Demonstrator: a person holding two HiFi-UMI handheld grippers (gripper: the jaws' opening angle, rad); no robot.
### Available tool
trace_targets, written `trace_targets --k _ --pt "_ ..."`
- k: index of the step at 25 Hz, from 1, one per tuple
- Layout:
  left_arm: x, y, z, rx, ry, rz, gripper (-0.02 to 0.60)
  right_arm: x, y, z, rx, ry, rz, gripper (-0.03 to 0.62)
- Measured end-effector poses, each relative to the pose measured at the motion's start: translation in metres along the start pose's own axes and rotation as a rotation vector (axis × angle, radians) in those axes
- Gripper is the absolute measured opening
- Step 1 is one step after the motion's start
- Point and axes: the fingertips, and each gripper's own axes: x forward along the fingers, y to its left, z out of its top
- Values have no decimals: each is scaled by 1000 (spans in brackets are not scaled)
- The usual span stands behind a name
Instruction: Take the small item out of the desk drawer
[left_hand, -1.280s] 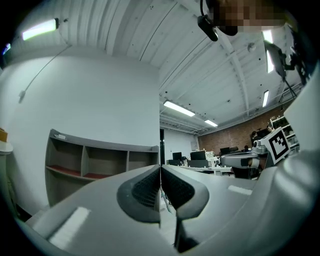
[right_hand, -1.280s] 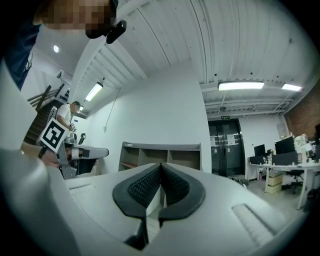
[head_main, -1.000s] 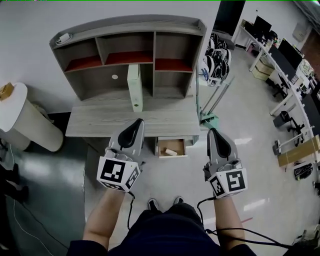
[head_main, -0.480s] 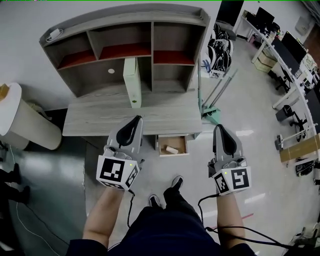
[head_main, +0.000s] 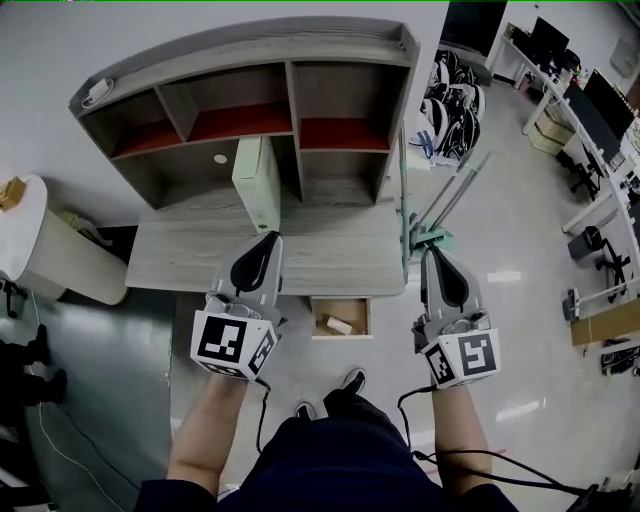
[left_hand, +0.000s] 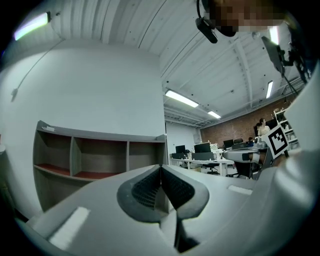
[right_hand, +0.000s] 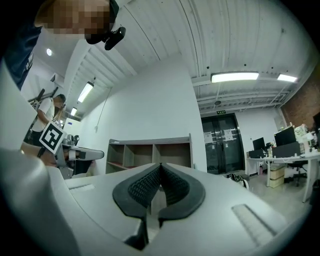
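Head view: closed, empty left claw (head_main: 267, 240) and right claw (head_main: 433, 254) flank the open wooden drawer (head_main: 357, 314), likely poised to reach its small pale block (head_main: 338, 325).

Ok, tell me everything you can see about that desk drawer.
The desk drawer is a small open-topped box, light and wooden-looking inside. It stands pulled out from under the right part of the grey desk, its front towards the person. One small pale item lies at an angle on its floor. Nothing else shows inside it.
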Motion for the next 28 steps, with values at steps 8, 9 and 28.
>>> trace_targets --k 8,9,28 --pt "43 -15 -7 18 27 29 5 22 -46 -13 31 9 25 6" --pt "46 -17 -6 22 29 34 5 24 -51 -14 34 10 27 6" --pt "84 -45 -114 115 271 -96 5 13 -90 -55 92 79 -11 6"
